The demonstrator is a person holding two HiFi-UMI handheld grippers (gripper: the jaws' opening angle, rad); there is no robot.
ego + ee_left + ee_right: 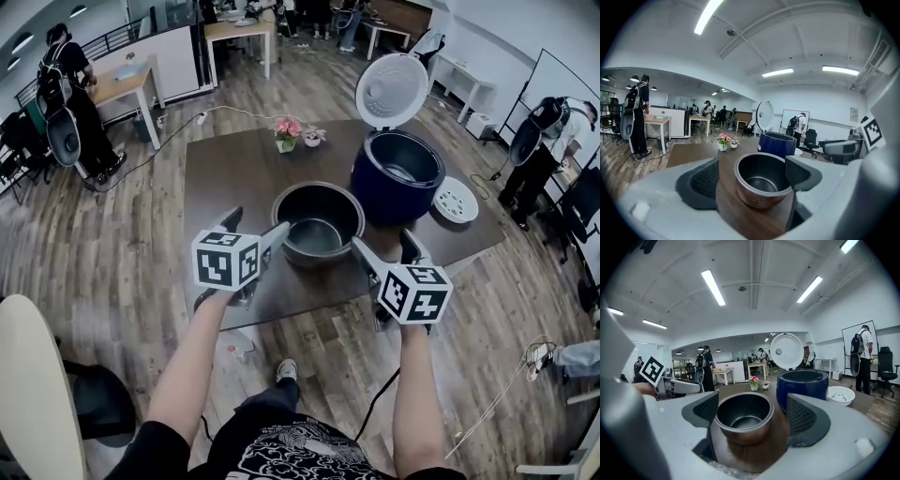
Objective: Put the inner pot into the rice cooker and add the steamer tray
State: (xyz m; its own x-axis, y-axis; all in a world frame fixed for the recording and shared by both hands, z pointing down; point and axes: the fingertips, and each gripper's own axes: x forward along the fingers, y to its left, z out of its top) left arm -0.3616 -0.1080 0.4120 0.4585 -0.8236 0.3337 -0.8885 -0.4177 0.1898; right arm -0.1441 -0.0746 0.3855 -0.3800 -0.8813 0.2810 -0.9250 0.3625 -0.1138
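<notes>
While their jaws stand apart, gripping nothing, the left hand-held gripper (255, 227) and right hand-held gripper (384, 246) flank the near side of the empty inner pot (319, 223). It sits upright on the desk (225, 178), just before the open, empty rice cooker (397, 175). Beside the cooker lies the white steamer tray (456, 200).

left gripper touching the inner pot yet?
Cannot tell. Left gripper view: the left gripper has its jaws apart; table shows between one pad and the inner pot, but the other pad overlaps its rim, hiding any gap.
</notes>
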